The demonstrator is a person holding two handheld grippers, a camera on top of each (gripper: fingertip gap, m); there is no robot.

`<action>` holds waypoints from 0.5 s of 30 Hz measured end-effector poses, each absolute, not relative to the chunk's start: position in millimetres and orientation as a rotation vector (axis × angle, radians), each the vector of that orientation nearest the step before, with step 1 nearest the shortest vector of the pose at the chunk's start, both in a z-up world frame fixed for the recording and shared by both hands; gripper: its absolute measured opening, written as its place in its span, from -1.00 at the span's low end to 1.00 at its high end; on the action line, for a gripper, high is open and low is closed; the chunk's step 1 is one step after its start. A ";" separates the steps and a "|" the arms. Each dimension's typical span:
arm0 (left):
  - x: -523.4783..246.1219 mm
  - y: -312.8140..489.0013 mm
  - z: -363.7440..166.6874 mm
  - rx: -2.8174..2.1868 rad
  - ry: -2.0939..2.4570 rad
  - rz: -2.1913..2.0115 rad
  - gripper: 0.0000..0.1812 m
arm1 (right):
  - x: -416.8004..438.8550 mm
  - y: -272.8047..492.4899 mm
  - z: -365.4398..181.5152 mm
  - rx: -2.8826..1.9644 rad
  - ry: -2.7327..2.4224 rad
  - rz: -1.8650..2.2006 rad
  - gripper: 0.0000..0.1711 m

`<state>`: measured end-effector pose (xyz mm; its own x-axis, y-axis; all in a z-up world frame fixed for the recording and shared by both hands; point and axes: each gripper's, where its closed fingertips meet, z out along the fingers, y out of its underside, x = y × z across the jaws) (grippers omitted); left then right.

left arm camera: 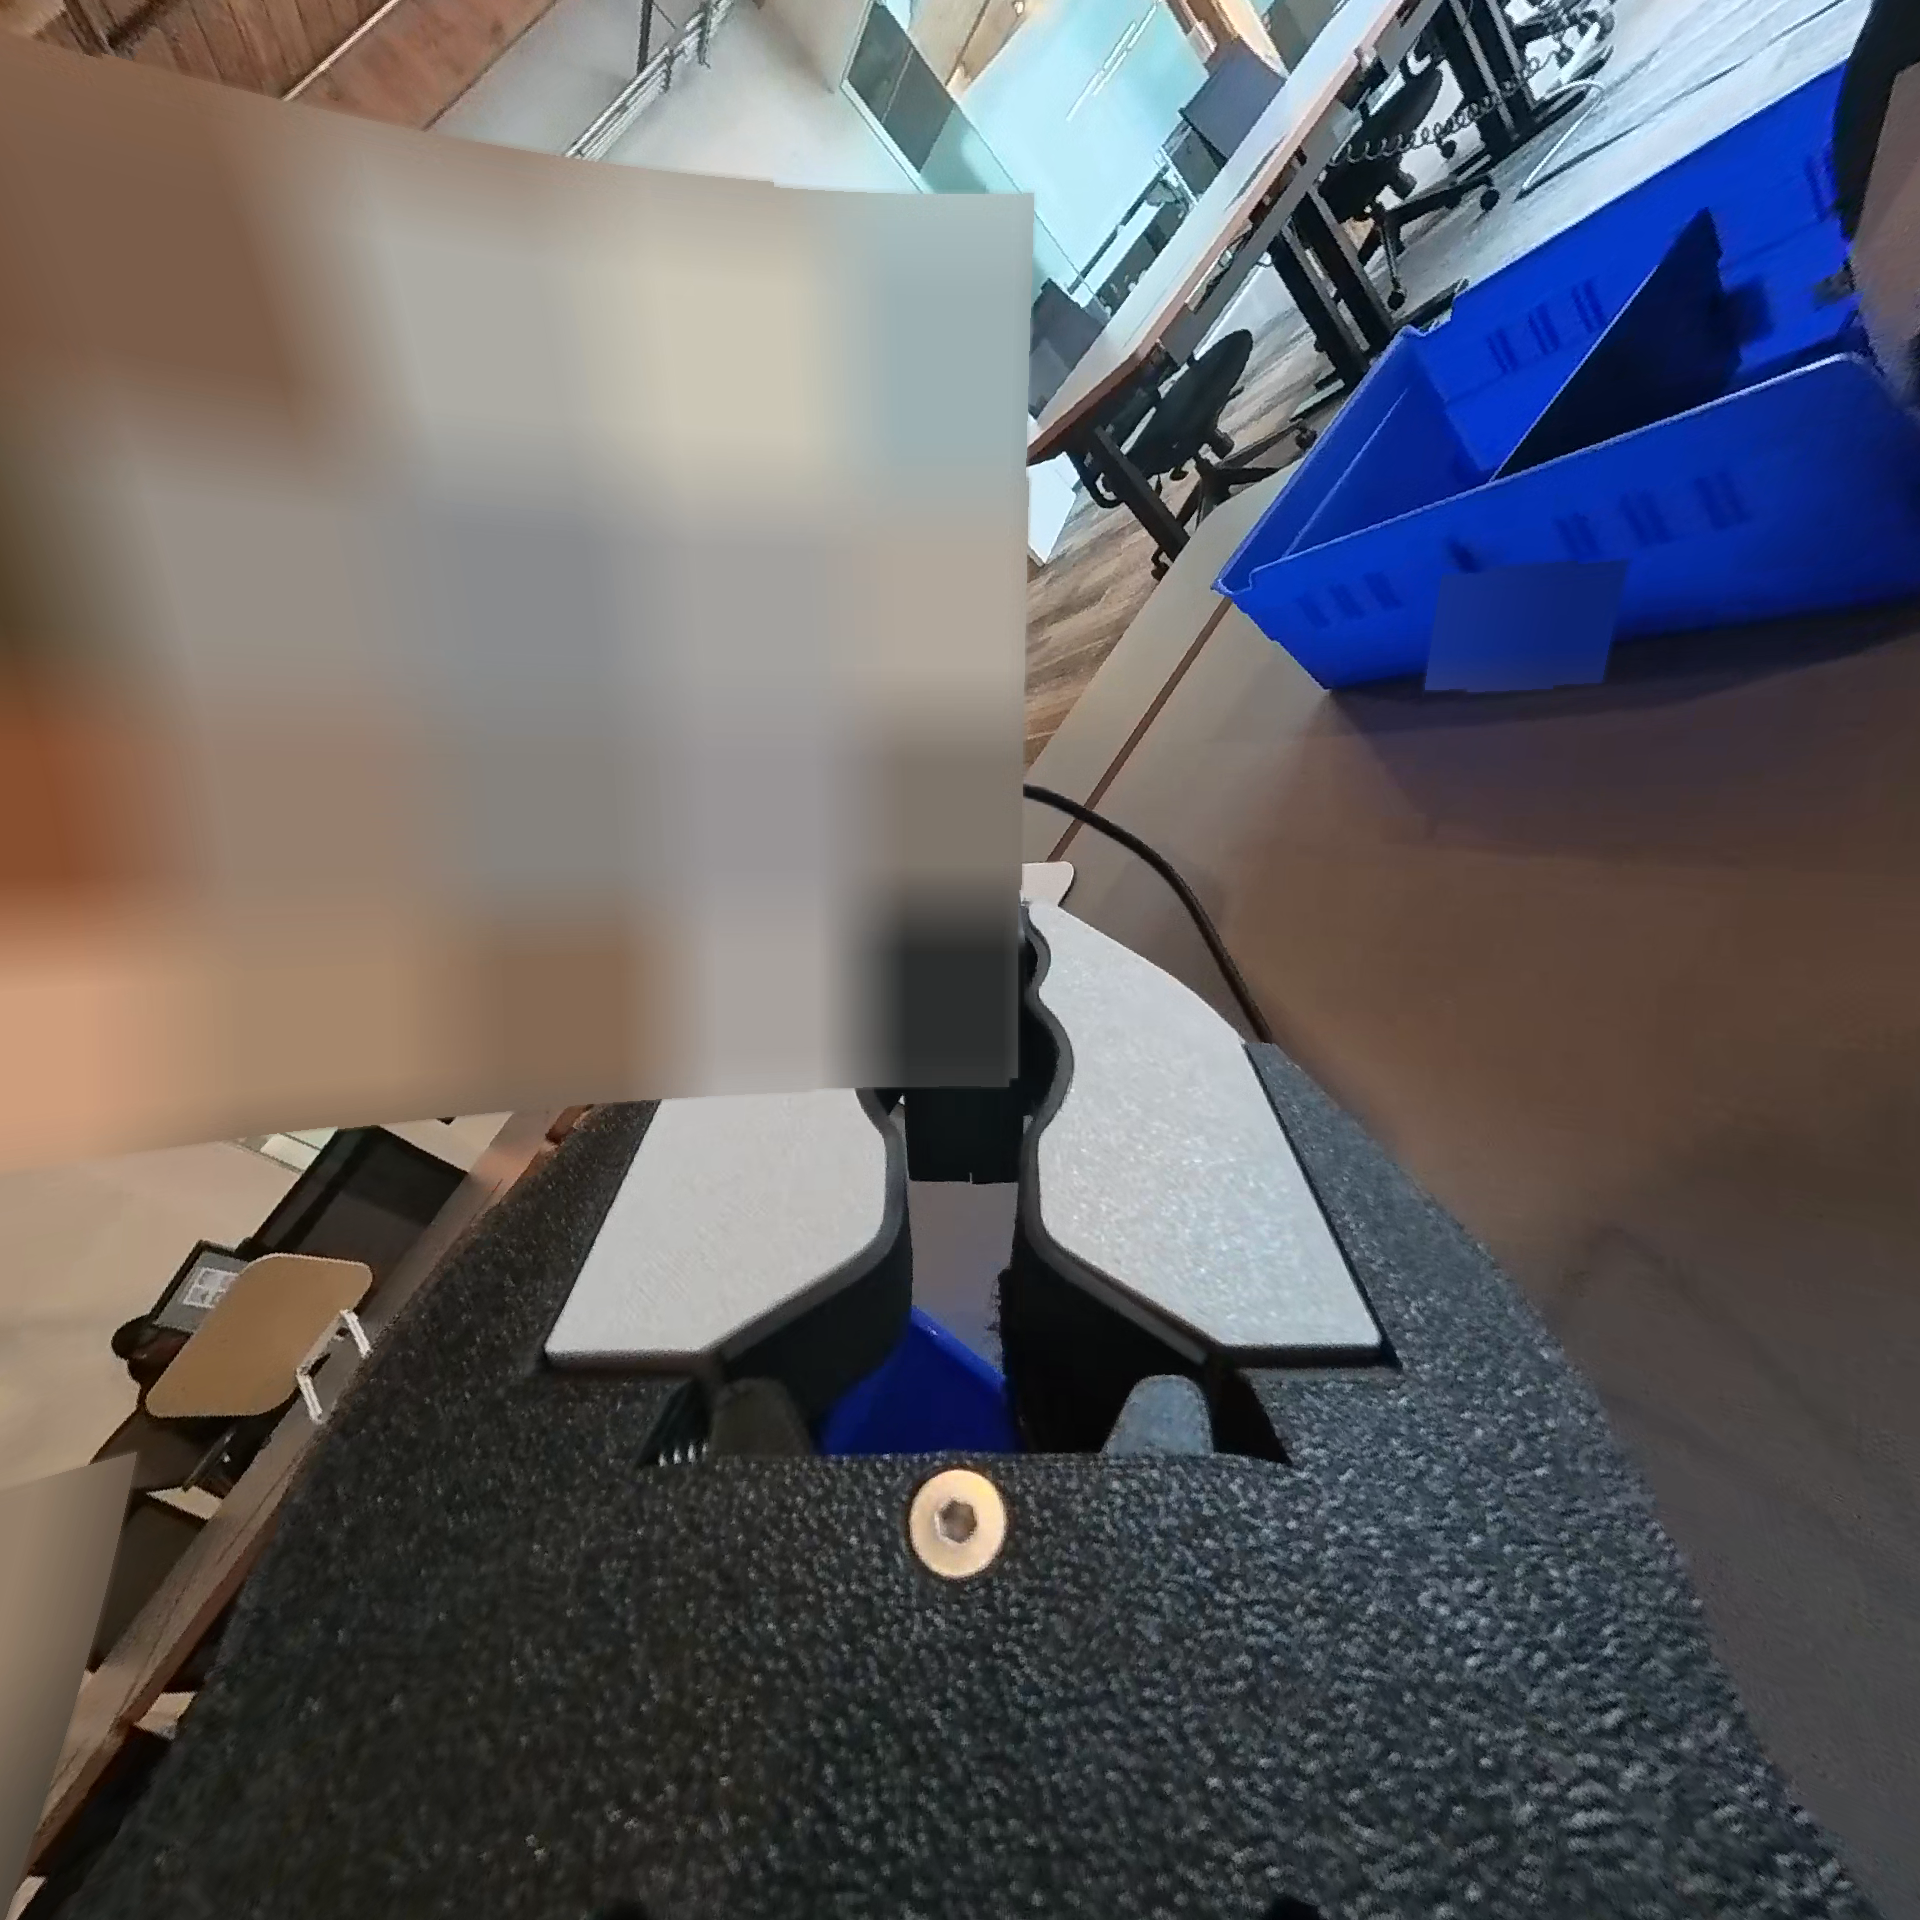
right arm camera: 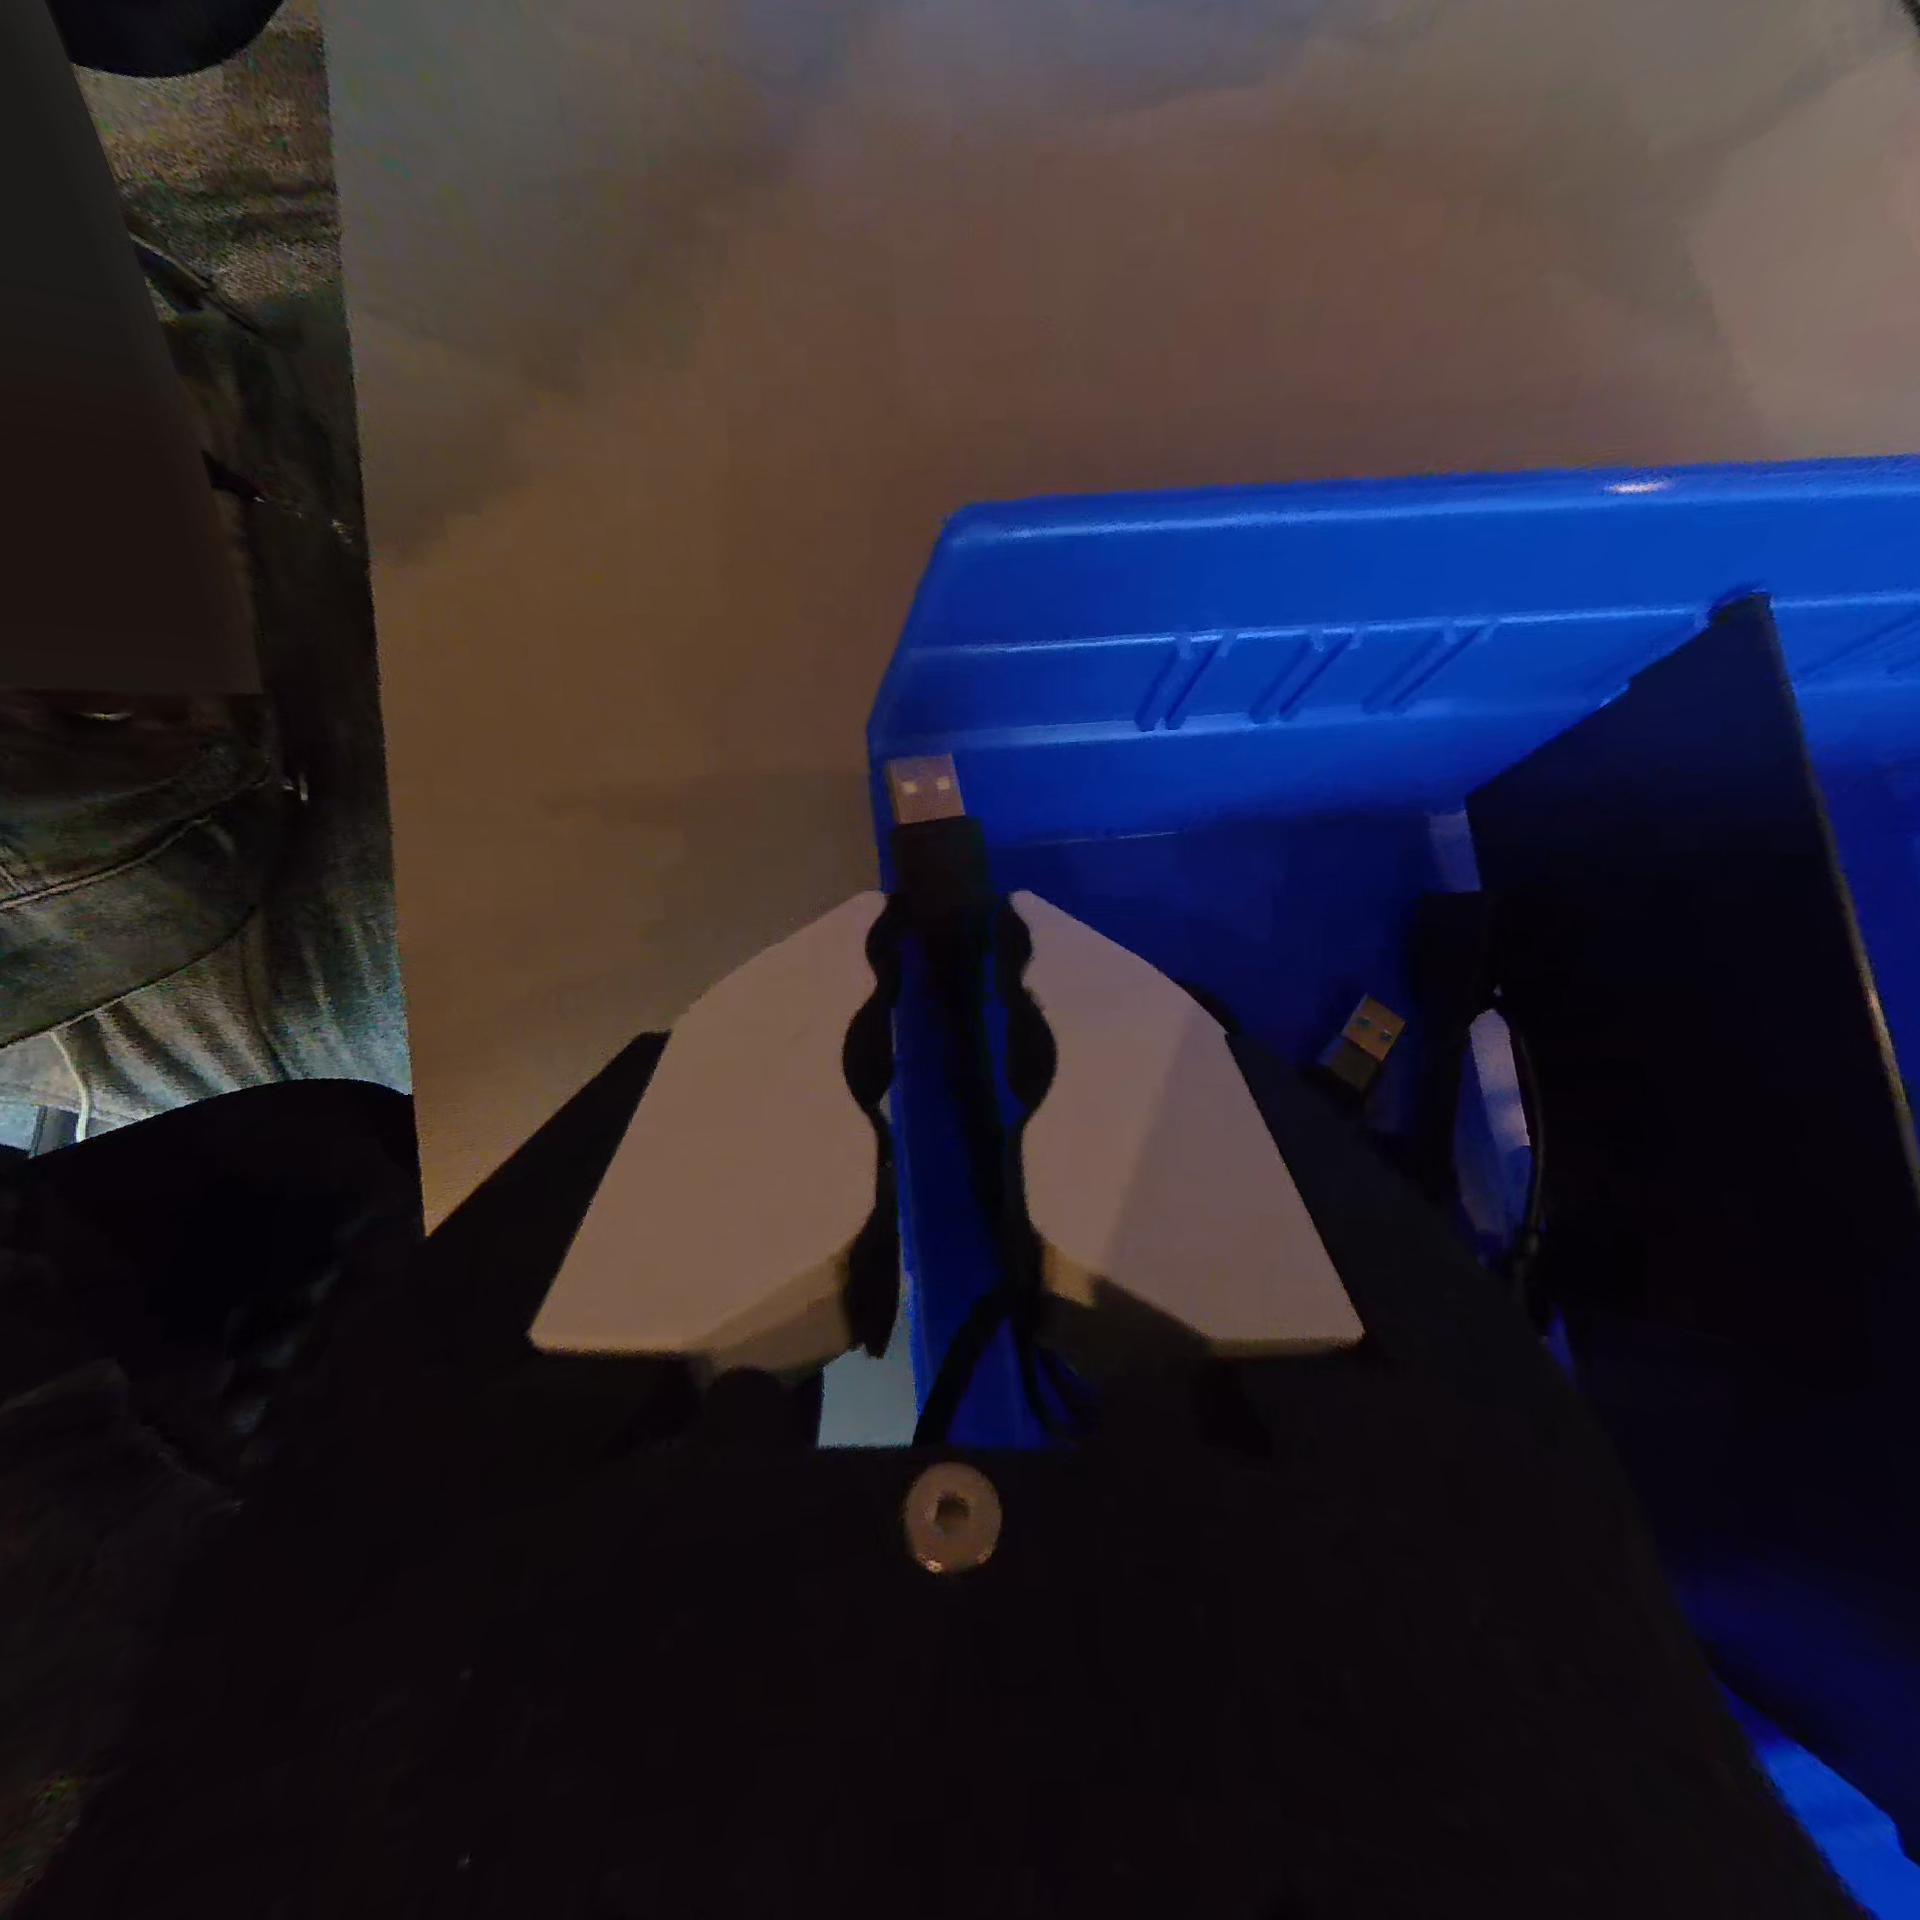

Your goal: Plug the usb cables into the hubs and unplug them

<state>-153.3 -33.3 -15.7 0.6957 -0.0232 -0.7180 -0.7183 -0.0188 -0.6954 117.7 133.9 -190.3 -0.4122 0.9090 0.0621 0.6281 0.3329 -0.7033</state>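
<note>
In the left wrist view my left gripper (left arm camera: 1029,935) is shut on a black block (left arm camera: 961,1132), apparently a hub; a blurred patch hides its front and the left fingertip. A black cable (left arm camera: 1195,904) runs off over the table behind the right finger. In the right wrist view my right gripper (right arm camera: 945,904) is shut on a black USB cable (right arm camera: 940,873). Its silver plug (right arm camera: 923,790) sticks out past the fingertips, over the near left corner of a blue bin (right arm camera: 1351,582). A second USB plug (right arm camera: 1366,1044) lies inside that bin.
The brown table (right arm camera: 623,520) lies left of and beyond the bin. A black divider (right arm camera: 1683,987) stands in the bin. A blue bin with a dark divider (left arm camera: 1558,540) sits far right in the left view. A person's legs (right arm camera: 156,883) are at the table's left edge. My right fingertips sit around 35 cm from my left ones.
</note>
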 end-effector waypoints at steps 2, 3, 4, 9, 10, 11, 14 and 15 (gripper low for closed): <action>-152.6 -34.1 -14.5 -1.496 0.643 0.621 -0.81 | 117.5 133.5 -189.9 -1.343 -2.156 0.838 -0.81; -152.3 -34.4 -14.0 -1.492 0.646 0.624 -0.81 | 117.4 133.7 -189.9 -1.342 -2.155 0.838 -0.82; -152.1 -34.5 -13.9 -1.492 0.647 0.626 -0.81 | 117.4 133.7 -189.6 -1.341 -2.156 0.839 -0.82; -155.2 -33.7 -14.3 -1.503 0.651 0.693 -0.81 | 109.1 134.9 -166.6 -1.246 -2.045 0.903 -0.83; -155.1 -32.9 -14.4 -1.504 0.651 0.708 -0.81 | 107.6 135.7 -157.9 -1.221 -2.001 0.923 -0.83; -154.4 -31.9 -14.7 -1.505 0.652 0.718 -0.81 | 106.7 136.9 -149.0 -1.201 -1.954 0.942 -0.83; -150.3 -26.6 -18.1 -1.507 0.663 0.725 -0.81 | 104.5 139.9 -120.2 -1.153 -1.804 1.009 -0.83; -148.9 -24.3 -20.1 -1.510 0.666 0.721 -0.81 | 103.5 141.3 -110.3 -1.137 -1.753 1.020 -0.83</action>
<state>-148.9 -24.3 -20.1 0.6355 0.0088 -0.7721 -0.7704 -0.0601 -0.6348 103.5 141.3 -110.3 -0.2819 0.9408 0.1881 0.3018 0.2730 -0.9135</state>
